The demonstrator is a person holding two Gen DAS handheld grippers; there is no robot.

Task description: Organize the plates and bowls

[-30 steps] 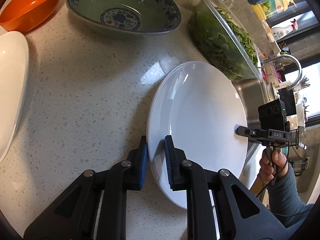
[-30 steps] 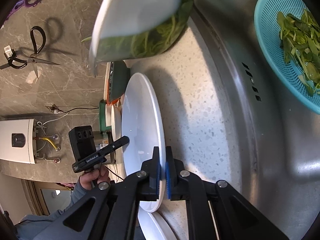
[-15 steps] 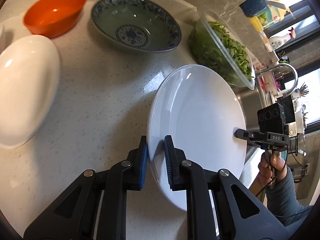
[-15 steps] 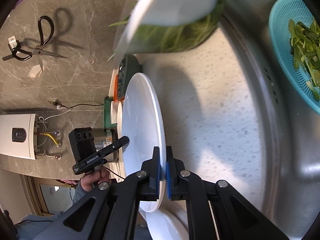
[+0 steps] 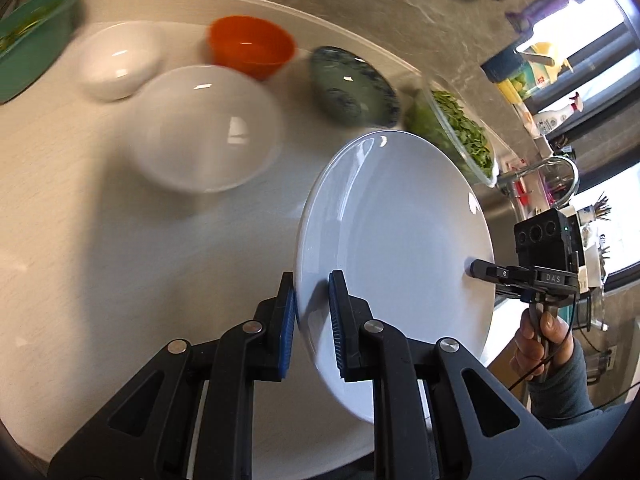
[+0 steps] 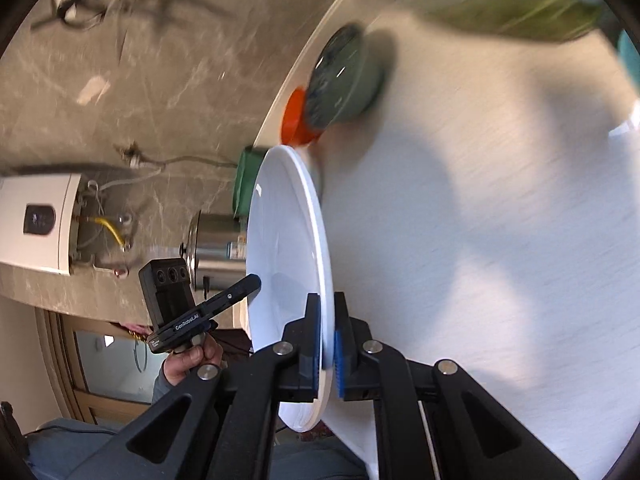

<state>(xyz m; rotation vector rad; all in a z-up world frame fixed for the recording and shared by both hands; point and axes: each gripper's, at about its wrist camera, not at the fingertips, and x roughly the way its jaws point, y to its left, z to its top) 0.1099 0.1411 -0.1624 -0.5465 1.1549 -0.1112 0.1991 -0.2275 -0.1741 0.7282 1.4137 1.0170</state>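
Countertop (image 5: 100, 248) of pale stone filled most of both views, blurred. Above it, clear of the surface, hung the white plate (image 5: 396, 248), gripped on opposite edges. The left gripper (image 5: 311, 308) had its blue pads closed on the near rim; the right gripper (image 6: 327, 336) was clamped on the far rim, its pads pressed to both faces. On the counter beyond sat a second white plate (image 5: 204, 128), a glass bowl of greens (image 5: 456, 132), a blue patterned bowl (image 5: 354, 88), an orange bowl (image 5: 252, 46) and a small white bowl (image 5: 118, 60).
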